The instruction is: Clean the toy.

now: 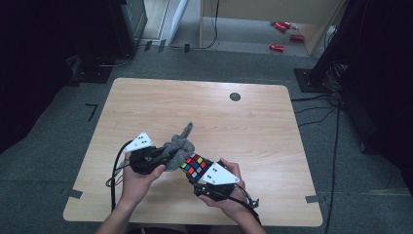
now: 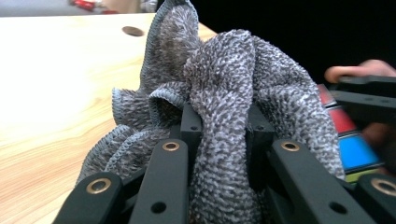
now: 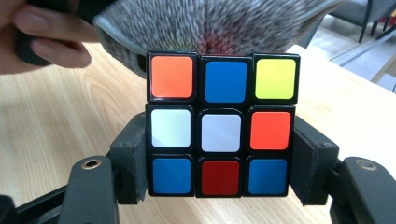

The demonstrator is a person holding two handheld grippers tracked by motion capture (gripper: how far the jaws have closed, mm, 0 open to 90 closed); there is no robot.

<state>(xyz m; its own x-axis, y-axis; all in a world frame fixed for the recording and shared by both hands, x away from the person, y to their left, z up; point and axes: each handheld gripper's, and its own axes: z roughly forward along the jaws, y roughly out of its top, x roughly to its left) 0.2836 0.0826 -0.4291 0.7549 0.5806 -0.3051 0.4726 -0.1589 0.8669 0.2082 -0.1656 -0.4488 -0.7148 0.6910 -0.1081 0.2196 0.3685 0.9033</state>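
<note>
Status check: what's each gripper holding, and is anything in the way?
Left gripper shut on grey cloth. Right gripper clamps puzzle cube by its sides. Cloth bunched against cube's far face. Wooden table around them bare.

No readable text, label, brand or number is showing anywhere. The puzzle cube (image 3: pixel 223 123) is showing plain coloured stickers, and the grey plates are carrying only small dark dots, not letters.

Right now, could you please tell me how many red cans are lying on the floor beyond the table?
4, all at the far right: two together by the wooden panel, one right of them, one nearer the table. Others may be hidden.
</note>
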